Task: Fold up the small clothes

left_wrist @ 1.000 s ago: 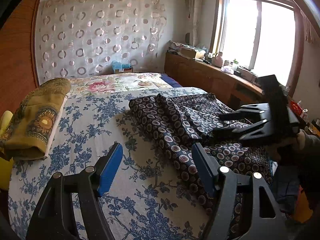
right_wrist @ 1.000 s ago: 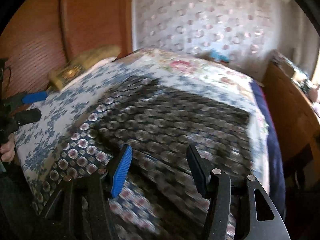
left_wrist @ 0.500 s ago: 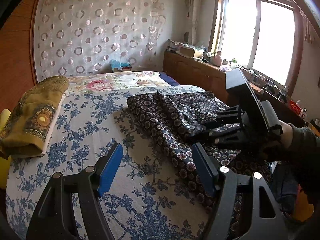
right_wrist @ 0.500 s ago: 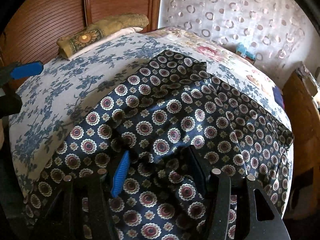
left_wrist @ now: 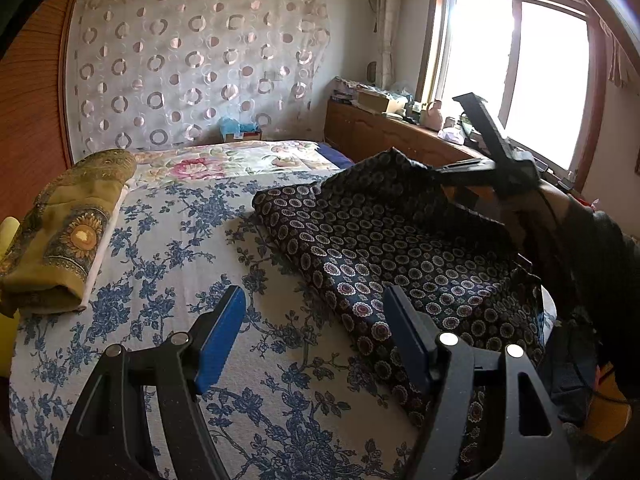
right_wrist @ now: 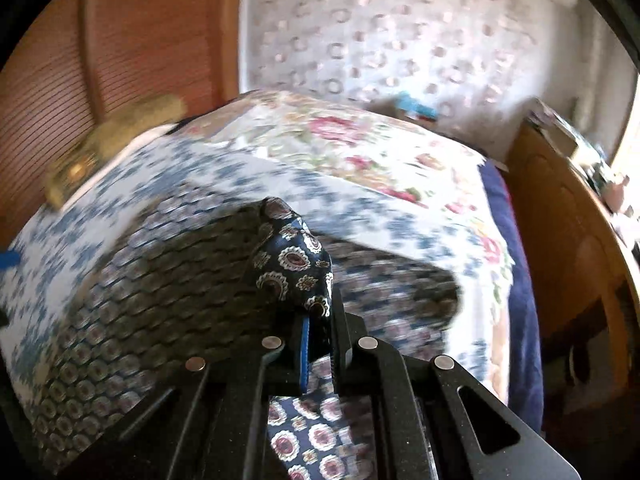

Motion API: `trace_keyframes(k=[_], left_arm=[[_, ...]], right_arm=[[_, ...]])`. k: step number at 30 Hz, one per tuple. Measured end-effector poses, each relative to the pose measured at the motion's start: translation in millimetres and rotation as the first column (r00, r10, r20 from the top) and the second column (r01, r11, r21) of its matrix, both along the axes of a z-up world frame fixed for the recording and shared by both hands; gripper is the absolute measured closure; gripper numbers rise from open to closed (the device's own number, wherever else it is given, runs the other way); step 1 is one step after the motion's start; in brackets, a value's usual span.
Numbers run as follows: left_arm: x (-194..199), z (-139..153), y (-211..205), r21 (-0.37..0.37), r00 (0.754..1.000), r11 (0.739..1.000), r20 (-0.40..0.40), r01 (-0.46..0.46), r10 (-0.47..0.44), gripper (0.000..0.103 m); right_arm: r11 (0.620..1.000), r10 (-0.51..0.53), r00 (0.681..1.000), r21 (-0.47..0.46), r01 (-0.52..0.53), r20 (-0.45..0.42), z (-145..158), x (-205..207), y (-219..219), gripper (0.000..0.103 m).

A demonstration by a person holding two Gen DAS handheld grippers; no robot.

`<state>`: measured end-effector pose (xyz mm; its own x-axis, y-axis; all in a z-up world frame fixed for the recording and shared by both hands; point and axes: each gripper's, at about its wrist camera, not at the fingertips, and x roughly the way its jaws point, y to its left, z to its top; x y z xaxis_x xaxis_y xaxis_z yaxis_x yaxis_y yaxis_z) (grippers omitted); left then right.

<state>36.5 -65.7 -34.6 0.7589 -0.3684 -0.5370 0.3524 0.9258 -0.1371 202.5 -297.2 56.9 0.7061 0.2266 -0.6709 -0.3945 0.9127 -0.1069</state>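
Observation:
A dark navy garment with round medallion prints (left_wrist: 400, 248) lies on the right half of the bed. My right gripper (right_wrist: 318, 320) is shut on a bunched edge of the garment (right_wrist: 292, 264) and lifts it off the bed. In the left wrist view the right gripper (left_wrist: 444, 172) holds that edge raised at the garment's far right side. My left gripper (left_wrist: 316, 336) is open and empty, hovering over the bedspread just left of the garment's near edge.
The bed has a white bedspread with blue flowers (left_wrist: 168, 248). A folded olive-gold cloth (left_wrist: 60, 232) lies at the left edge. A floral quilt (left_wrist: 232, 160) covers the far end. A wooden cabinet (left_wrist: 392, 136) stands under the window on the right.
My right gripper closed on the garment's edge and raised it up and toward the far side. The garment now lies flatter. My left gripper stayed almost still.

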Motion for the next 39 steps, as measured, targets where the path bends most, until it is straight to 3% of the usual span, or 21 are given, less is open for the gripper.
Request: trace_keyframes(k=[3,7,9,13,20,28,39], left_arm=[[1.1,-0.8,-1.3,0.002,1.000,1.000,-0.002,0.003,-0.003,0.031],[2.5,-2.4,-3.1,0.005,1.000,1.000,-0.008,0.008,-0.008,0.031],[3.1,-2.3,-3.9,0.006,1.000,1.000,-0.010,0.010,-0.010,0.031],[5.1,-3.2,-7.7,0.006,1.000,1.000,-0.014,0.018,-0.018,0.031],[5.0,-6.3,-16.1,0.017,0.999,0.999,-0.030,0.038,-0.037,0.031],[3.3,-14.9,-30.7,0.025,0.996,0.998,-0.057,0.066,-0.064,0.031],[4.9,-26.4,-46.9,0.062,0.991,0.994,-0.104,0.092,-0.086,0.031]], right_arm=[[0.993,-0.114,0.994,-0.011,0.114,0.006,-3.4,22.2,-9.9,0.095],[0.956,-0.292,0.955,-0.025,0.293,0.054,-1.8,30.2,-26.5,0.093],[0.956,-0.288,0.953,-0.018,0.291,0.094,3.3,22.2,-27.0,0.090],[0.967,-0.253,0.962,-0.014,0.255,0.101,5.6,8.1,-27.2,0.061],[0.980,-0.200,0.979,0.018,0.200,0.042,-10.7,-31.8,-41.4,0.061],[0.997,-0.079,0.997,0.004,0.079,-0.017,-35.2,-116.4,-51.7,0.061],[0.994,-0.088,0.993,0.056,0.092,-0.075,-36.8,-177.7,-89.5,0.061]])
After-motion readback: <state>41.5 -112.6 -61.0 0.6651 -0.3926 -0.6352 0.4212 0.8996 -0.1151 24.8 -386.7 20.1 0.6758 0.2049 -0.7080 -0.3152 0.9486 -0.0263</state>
